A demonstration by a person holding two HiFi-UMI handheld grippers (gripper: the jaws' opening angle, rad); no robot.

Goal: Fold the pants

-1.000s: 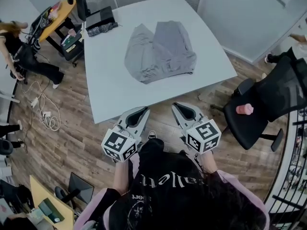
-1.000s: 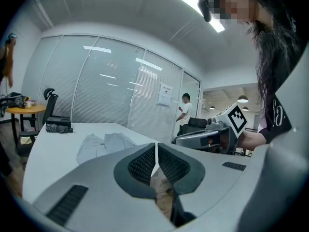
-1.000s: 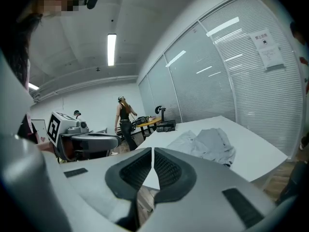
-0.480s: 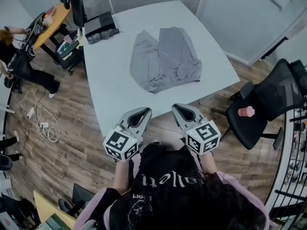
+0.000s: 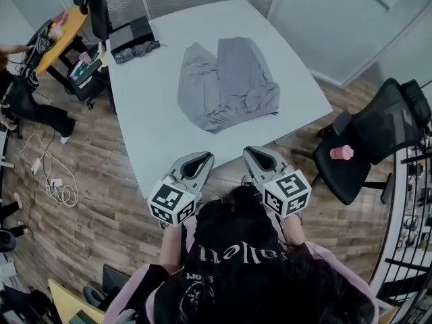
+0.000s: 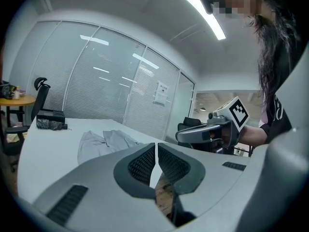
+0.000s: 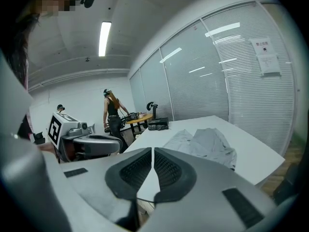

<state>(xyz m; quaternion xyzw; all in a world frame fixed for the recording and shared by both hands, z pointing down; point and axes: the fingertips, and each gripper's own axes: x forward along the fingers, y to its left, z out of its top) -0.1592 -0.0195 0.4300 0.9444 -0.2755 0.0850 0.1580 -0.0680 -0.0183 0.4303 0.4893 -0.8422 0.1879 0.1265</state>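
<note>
Well, chair (image 5: pixel 368 144) beside table (image 5: pixel 155 130), perhaps bags (image 5: pixel 130 35) beyond pants (image 5: pixel 226 83)

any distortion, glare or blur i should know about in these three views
Head view: sharp, evenly lit, but the white table looks bowed at its edges. Left gripper view: fisheye with dark corners; the ceiling strip light blows out. Right gripper view: same fisheye; lamp reflections streak the glass wall.
</note>
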